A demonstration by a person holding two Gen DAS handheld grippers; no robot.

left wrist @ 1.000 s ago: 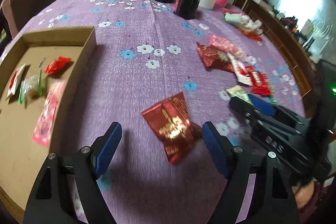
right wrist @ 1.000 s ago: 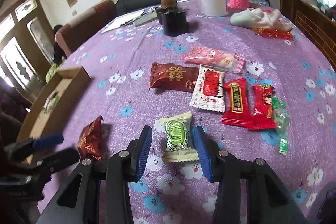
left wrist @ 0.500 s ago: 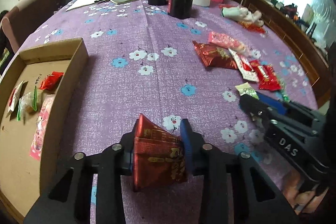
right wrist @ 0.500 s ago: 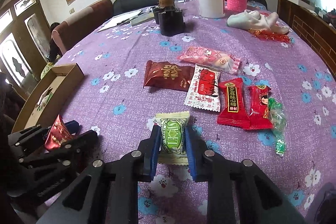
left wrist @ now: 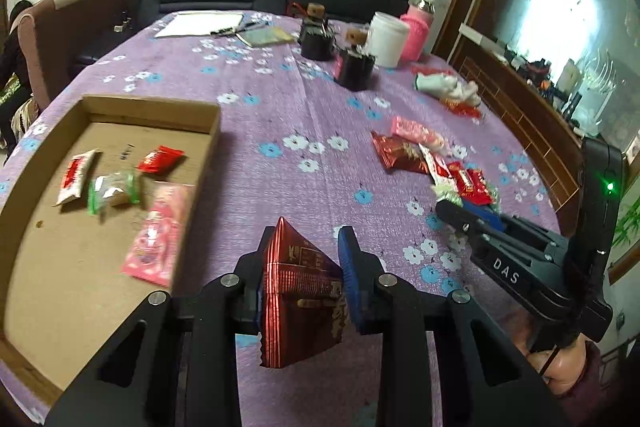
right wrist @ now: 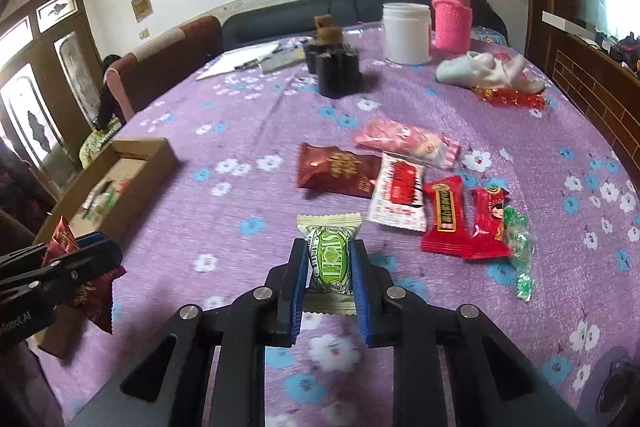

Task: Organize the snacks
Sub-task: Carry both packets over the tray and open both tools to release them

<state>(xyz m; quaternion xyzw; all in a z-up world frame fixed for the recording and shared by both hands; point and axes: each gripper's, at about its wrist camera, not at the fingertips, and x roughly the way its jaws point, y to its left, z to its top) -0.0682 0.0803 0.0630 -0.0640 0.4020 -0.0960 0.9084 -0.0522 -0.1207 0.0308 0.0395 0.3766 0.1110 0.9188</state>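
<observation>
The dark red snack packet (left wrist: 300, 291) sits pinched between the blue pads of the left gripper (left wrist: 306, 267), lifted clear of the counter (left wrist: 280, 115), with its pointed top sticking up between the fingers. From the right wrist view the same packet (right wrist: 90, 287) hangs in that gripper (right wrist: 76, 259) at the near left, just beside the cardboard box (right wrist: 140, 183).

The green and cream snack (right wrist: 330, 259) is clamped at its middle by the right gripper (right wrist: 329, 259); whether it rests on the purple flowered cloth or is raised off it cannot be told. In the left wrist view the right gripper (left wrist: 460, 209) shows at the right, its tips just beside the loose pile of snacks.

The cardboard box (left wrist: 208, 147) lies to the left of the held red packet. Inside it are a red and white packet (left wrist: 76, 177), a green-ended wrapped sweet (left wrist: 114, 191), a small red packet (left wrist: 160, 159) and a pink packet (left wrist: 158, 235) near the right wall.

To the right on the counter, beyond the right gripper, the remaining snacks lie close together: a dark red packet with gold print (right wrist: 336, 171), a pink packet (right wrist: 404, 141) farther back, a white and red packet (right wrist: 398, 197), two red packets (right wrist: 446, 219) (right wrist: 490, 223) side by side, and a clear green sweet (right wrist: 518, 243) at the right end.

At the far side stand a white jar (right wrist: 406, 33), a bottle in a pink sleeve (right wrist: 452, 21), dark containers (right wrist: 338, 73) and a crumpled white cloth (right wrist: 488, 71).
</observation>
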